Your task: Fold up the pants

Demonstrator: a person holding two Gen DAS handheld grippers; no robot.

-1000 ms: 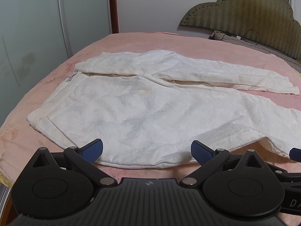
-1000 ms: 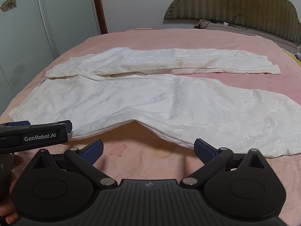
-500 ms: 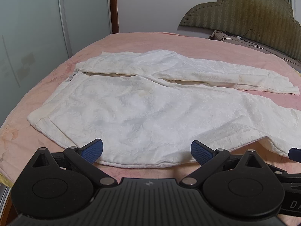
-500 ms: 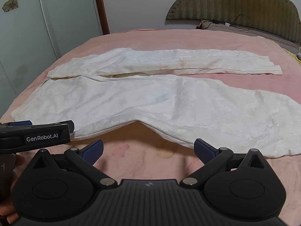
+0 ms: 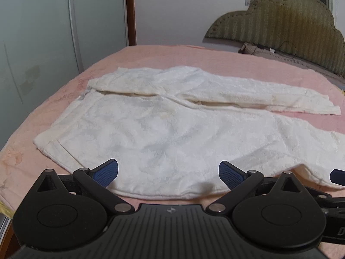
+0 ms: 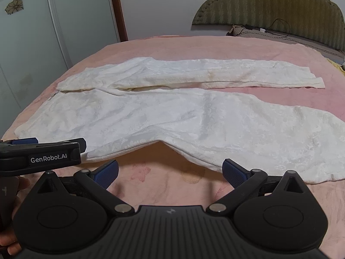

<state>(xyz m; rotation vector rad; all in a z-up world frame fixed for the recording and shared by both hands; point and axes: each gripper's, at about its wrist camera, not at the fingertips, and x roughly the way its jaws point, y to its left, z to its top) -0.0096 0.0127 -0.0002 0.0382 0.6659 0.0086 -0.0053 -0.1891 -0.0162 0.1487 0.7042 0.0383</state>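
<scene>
White pants (image 5: 172, 125) lie flat on the pink bed (image 5: 194, 58), waist to the left, both legs stretched to the right; they also show in the right wrist view (image 6: 183, 116). My left gripper (image 5: 168, 172) is open and empty, hovering at the near edge of the seat. My right gripper (image 6: 170, 170) is open and empty, over bare bedspread just before the near leg's edge. The left gripper's body (image 6: 43, 155) shows at the left of the right wrist view. A blue fingertip (image 5: 337, 176) of the right gripper shows at the right of the left wrist view.
A padded headboard (image 6: 269, 4) stands at the far right with a cable and cushion before it. Glass wardrobe doors (image 5: 43, 43) run along the left. The bed's left edge (image 5: 6, 194) is near the left gripper.
Both views shift very slightly; the grippers stay open at the pants' near edge. The pants have not moved.
</scene>
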